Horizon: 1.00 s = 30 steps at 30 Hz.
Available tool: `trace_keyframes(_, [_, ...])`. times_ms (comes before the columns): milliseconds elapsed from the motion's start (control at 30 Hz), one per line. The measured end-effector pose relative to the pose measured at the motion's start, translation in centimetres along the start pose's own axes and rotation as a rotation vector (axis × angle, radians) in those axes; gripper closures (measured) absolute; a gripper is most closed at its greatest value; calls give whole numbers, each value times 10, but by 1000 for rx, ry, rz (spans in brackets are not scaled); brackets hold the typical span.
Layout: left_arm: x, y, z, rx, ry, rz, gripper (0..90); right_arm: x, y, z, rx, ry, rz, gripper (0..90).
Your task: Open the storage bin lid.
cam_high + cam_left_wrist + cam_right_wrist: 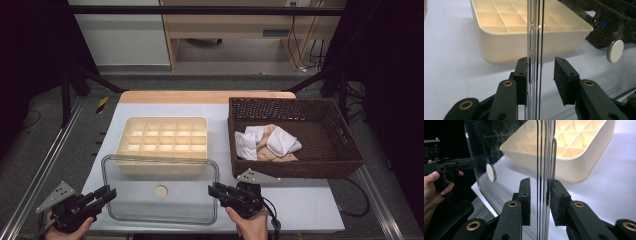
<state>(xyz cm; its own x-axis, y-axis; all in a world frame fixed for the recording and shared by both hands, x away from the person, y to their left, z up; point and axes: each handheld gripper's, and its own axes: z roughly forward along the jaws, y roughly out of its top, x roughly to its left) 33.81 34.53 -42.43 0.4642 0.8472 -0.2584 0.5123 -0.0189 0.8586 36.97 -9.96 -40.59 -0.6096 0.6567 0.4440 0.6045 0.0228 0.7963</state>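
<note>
I see my left tongs (106, 194) and right tongs (216, 190) each straddling an edge of the clear rectangular plastic lid (160, 205), unlabelled, on the white bench (310, 205) before the cream compartmented plastic box (162, 137); whether either grips I cannot tell.

A white table (300, 200) carries a cream divided tray (162, 142); a wicker basket (295, 172) beside it.

Place: a lab-style recording bay.
Frame: black metal struts (75, 75) stood well beyond the jaws.
Floor: grey, with loose cables (305, 47).
Surface: a white surface (300, 205) under the jaws.
</note>
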Motion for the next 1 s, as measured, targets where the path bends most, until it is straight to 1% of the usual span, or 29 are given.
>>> trace_keyframes(133, [-1,-9,-1,22,4,-7,642,-1,-10,3,29,0,13,729])
trace_keyframes(233, [-1,-18,2,46,4,-24,644,-4,-16,5,46,-2,22,727])
trace_keyframes(267, [-1,-20,2,48,2,-26,645,-5,-18,6,54,-6,27,726])
trace_keyframes(300, [0,-21,2,62,1,-31,646,-6,-20,7,57,-8,27,725])
trace_keyframes(333, [-1,-23,2,56,0,-35,647,-7,-21,7,62,-5,34,725])
trace_keyframes(367, [-1,-24,2,66,-3,-37,650,-8,-23,8,65,-4,40,724])
trace_keyframes(467, [-2,-28,2,83,9,-33,652,-10,-27,11,80,-7,41,718])
trace_keyframes(500, [-2,-28,2,87,14,-31,652,-11,-29,13,88,-17,34,714])
trace_keyframes(533, [-1,-29,3,91,17,-31,652,-12,-30,14,92,-17,39,711])
trace_keyframes(700, [-1,-34,8,124,30,-36,639,-16,-37,22,124,-43,27,692])
trace_keyframes(767, [-2,-35,11,140,41,-27,627,-18,-38,24,131,-49,22,682])
trace_keyframes(833, [-3,-36,13,153,47,-19,615,-19,-40,27,142,-59,29,668])
trace_keyframes(867, [-3,-36,13,159,48,-21,611,-20,-41,28,143,-59,20,661])
trace_keyframes(900, [-3,-37,15,169,50,-20,606,-20,-42,29,147,-58,25,658])
trace_keyframes(1000, [-3,-38,17,176,52,-23,597,-23,-43,31,157,-61,22,642])
